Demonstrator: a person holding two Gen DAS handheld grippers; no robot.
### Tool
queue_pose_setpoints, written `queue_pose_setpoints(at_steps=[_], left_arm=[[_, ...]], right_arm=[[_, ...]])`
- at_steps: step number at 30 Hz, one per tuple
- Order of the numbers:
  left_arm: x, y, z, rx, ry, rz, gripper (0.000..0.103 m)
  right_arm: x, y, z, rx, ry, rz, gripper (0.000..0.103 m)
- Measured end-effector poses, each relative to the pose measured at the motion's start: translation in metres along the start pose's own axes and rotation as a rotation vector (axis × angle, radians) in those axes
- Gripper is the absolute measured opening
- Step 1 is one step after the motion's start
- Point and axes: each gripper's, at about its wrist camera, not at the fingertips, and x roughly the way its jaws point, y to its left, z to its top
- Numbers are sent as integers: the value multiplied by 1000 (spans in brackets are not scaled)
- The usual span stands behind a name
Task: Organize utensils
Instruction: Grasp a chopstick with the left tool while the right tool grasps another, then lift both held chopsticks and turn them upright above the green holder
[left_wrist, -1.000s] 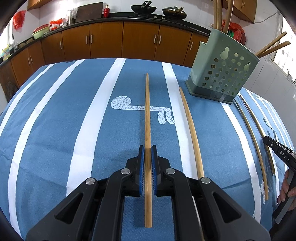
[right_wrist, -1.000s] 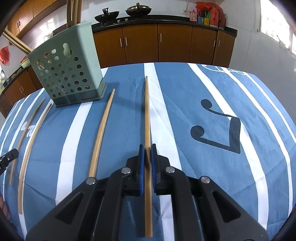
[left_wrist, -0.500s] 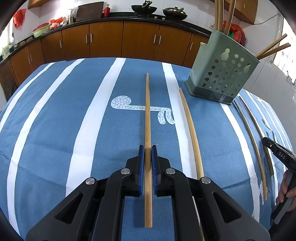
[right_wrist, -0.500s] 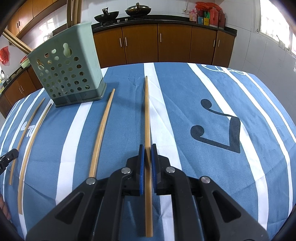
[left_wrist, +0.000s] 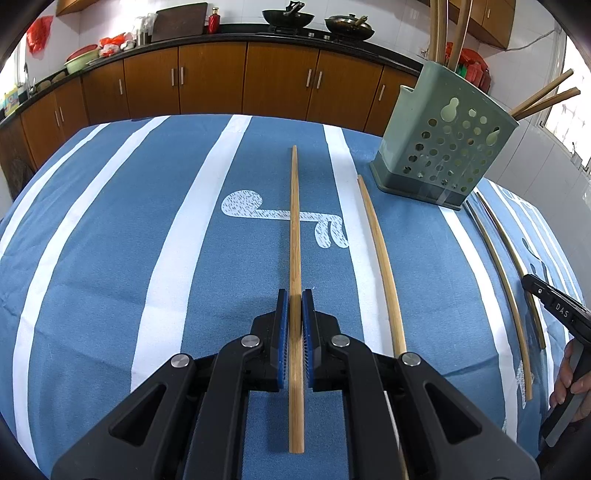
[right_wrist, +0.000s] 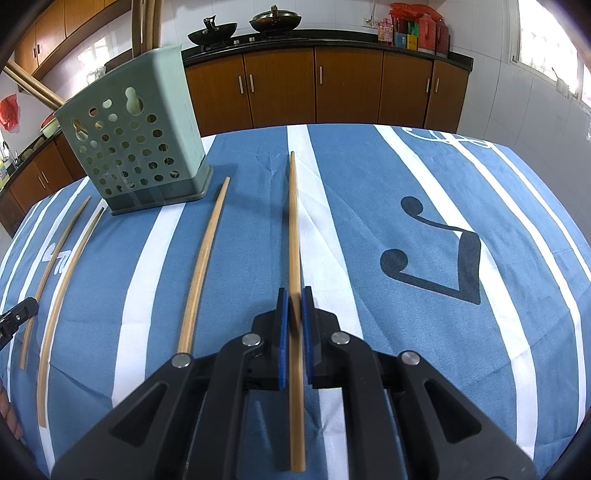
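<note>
My left gripper (left_wrist: 295, 295) is shut on a long wooden chopstick (left_wrist: 294, 221) that points straight away over the blue striped cloth. In the right wrist view my right gripper (right_wrist: 294, 295) is likewise shut on a second chopstick (right_wrist: 293, 221). A green perforated utensil holder (left_wrist: 443, 147) (right_wrist: 136, 147) stands upright at the back between the two grippers, with several chopsticks sticking out of its top. One loose chopstick (left_wrist: 376, 258) (right_wrist: 203, 266) lies on the cloth between the two held ones. A pair of thinner sticks (left_wrist: 495, 266) (right_wrist: 62, 288) lies further out.
The striped cloth (left_wrist: 110, 258) covers the whole table. The other gripper's black tip shows at each view's edge, right gripper (left_wrist: 554, 310) and left gripper (right_wrist: 18, 314), with fingers of a hand (left_wrist: 572, 384) on it. Brown kitchen cabinets (right_wrist: 351, 85) stand beyond the table's far edge.
</note>
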Motion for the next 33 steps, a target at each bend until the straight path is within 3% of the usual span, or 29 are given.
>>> queue_pose_setpoints(at_steps=[16, 22, 25, 33], left_arm=[[-12, -8, -15, 49, 4, 19, 14], [-14, -9, -18, 67, 7, 37, 8], [-18, -5, -17, 61, 15, 28, 8], [-63, -4, 3, 61, -120, 12, 8]], right_arm=[[-10, -1, -13, -14, 2, 2, 10], [-13, -3, -14, -18, 5, 2, 8], [-28, -7, -13, 1, -36, 12, 8], [-73, -17, 4, 40, -154, 41, 8]])
